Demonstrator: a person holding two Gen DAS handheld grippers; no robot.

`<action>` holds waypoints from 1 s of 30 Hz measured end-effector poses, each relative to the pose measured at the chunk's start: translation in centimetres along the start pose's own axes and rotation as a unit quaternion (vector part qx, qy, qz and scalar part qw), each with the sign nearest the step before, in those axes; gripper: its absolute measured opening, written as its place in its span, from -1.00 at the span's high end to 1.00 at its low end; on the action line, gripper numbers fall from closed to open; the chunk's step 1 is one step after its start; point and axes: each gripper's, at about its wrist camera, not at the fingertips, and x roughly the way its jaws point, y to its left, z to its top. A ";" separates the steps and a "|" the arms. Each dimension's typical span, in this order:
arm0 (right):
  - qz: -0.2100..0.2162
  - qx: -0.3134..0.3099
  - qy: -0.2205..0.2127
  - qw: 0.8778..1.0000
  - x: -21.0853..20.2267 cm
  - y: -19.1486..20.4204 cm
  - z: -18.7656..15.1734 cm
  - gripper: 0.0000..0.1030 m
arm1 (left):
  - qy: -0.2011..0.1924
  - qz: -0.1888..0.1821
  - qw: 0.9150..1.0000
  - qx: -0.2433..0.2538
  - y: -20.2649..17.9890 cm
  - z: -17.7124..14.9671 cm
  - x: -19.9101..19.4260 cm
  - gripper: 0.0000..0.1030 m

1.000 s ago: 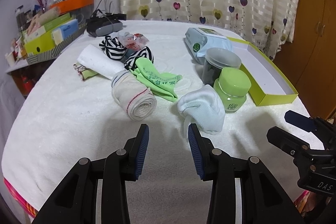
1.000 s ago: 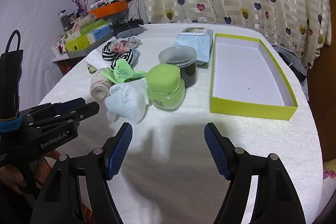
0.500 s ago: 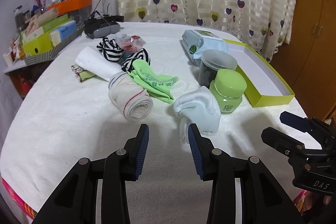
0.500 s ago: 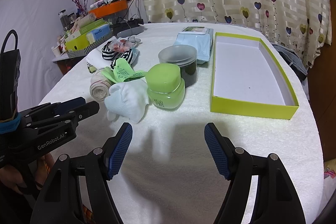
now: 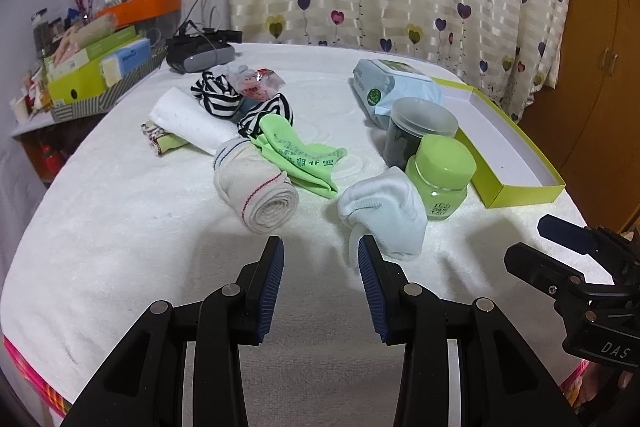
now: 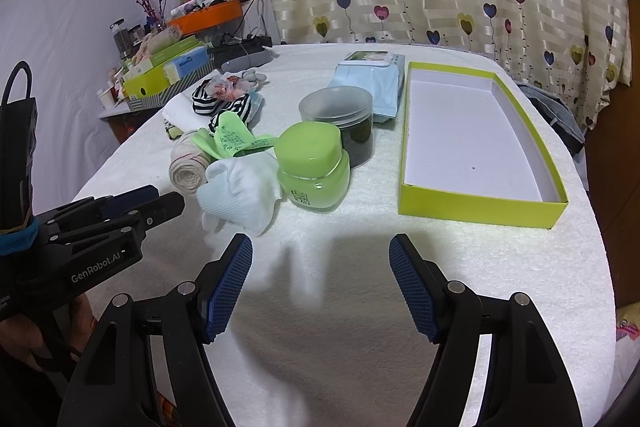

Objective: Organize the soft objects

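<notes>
Hovering empty, left gripper (image 5: 320,263) narrow-gapped, right gripper (image 6: 320,267) wide | white sock (image 5: 384,217) centre-frame looked limp, light | pinch bunched cuff

White-towelled table (image 5: 120,235); socks (image 5: 384,215), jars (image 5: 440,175), box (image 6: 480,203)

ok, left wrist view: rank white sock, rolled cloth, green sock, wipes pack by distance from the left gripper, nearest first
From the left gripper:
1. White sock, just ahead of the right finger.
2. Rolled cloth, ahead and slightly left; close to the sock's range, but a bit farther.
3. Green sock, behind the roll, centre.
4. Wipes pack, far right.
</notes>
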 end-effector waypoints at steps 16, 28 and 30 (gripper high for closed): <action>0.014 -0.002 -0.003 1.000 0.1 0.1 0.2 -0.39 | 0.002 -0.007 1.000 0.000 -0.1 0.0 0.0 0.27; 0.032 -0.023 -0.011 0.999 0.0 1.6 0.4 -0.39 | 0.000 -0.013 1.000 0.001 0.4 -0.2 -0.4 0.27; 0.035 -0.020 -0.007 0.999 0.2 1.7 0.5 -0.39 | 0.002 -0.015 1.000 -0.002 0.6 -0.2 -0.4 0.27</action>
